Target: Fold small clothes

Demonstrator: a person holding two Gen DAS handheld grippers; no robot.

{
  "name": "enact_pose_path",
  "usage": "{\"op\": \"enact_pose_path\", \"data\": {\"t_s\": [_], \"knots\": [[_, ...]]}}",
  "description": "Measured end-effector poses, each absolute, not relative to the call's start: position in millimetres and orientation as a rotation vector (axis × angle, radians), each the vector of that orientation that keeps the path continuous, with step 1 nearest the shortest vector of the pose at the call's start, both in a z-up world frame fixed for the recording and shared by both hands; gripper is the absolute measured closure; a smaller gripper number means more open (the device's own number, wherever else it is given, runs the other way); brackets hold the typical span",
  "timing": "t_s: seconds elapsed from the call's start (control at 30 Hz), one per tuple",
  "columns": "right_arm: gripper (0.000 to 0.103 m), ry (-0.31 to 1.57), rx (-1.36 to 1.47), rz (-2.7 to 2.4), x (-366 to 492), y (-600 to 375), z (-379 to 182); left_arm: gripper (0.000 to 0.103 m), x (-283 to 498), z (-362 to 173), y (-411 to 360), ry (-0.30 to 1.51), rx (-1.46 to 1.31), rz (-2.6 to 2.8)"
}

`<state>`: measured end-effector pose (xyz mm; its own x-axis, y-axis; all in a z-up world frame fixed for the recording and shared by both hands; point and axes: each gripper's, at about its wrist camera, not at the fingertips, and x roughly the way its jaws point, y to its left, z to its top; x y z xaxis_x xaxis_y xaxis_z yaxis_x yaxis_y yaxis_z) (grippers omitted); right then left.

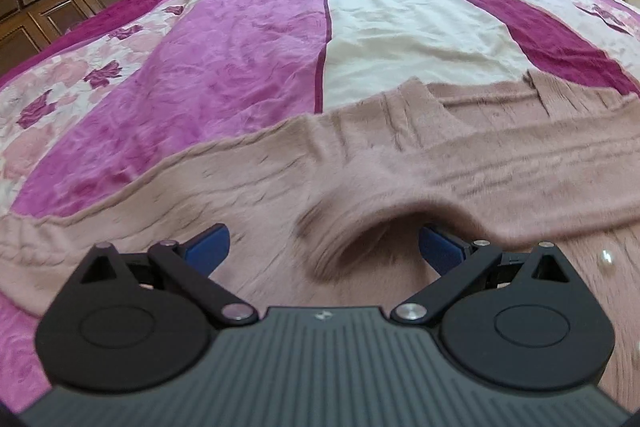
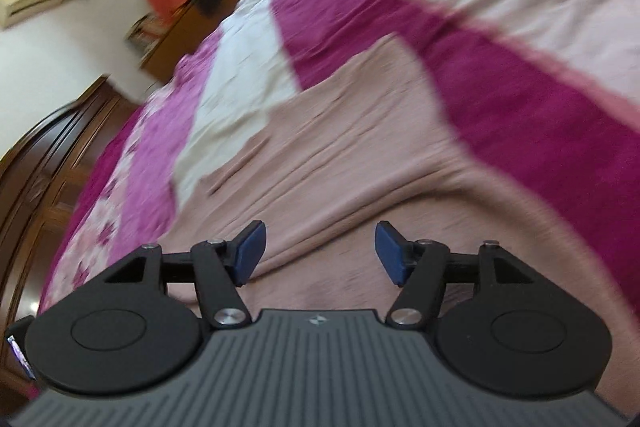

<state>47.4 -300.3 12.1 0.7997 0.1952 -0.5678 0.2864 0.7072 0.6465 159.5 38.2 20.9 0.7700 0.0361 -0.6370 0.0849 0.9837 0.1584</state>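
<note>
Hovering low over the bed (image 1: pixel 248 39), both tongs are spread wide and hold nothing. The sweater (image 1: pixel 360 163), a dusty pink knit, lies on the striped bedspread with one sleeve (image 1: pixel 500 163) laid across its body, so the fold looks partly underway. The left tongs (image 1: pixel 324 247) straddle a raised hump of knit, blue pads (image 1: pixel 210 247) either side of it but not pinching. The right tongs (image 2: pixel 318 253) sit above the sweater's right portion, a soft ridge of cloth between the pads; this view is blurred, so touch cannot be judged. Pearl beads (image 1: pixel 606 259) dot the cloth near the left tongs' right pad.

Best play from here, as a judgement: pick matching points on the same edge, bite through every layer of knit rather than the top one alone, and close firmly before lifting. Lift both sides level, carry the cloth over in one smooth sweep, and keep clear of the beads, which could slip in the pads.
</note>
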Motion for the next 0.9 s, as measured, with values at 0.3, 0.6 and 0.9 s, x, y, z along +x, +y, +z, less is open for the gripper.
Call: {"op": "enact_pose_path", "data": {"t_s": [0.3, 0.6, 0.9], "knots": [[0.036, 0.598, 0.838, -0.074, 50, -327, 2, 0.001, 179, 21, 44, 0.571, 0.418, 0.233], [0.036, 0.586, 0.808, -0.094, 43, -320, 8, 0.001, 150, 39, 89, 0.588, 0.298, 0.26], [0.035, 0.596, 0.739, -0.062, 26, -309, 27, 0.005, 165, 50, 85, 0.639, 0.021, 0.014]]}}
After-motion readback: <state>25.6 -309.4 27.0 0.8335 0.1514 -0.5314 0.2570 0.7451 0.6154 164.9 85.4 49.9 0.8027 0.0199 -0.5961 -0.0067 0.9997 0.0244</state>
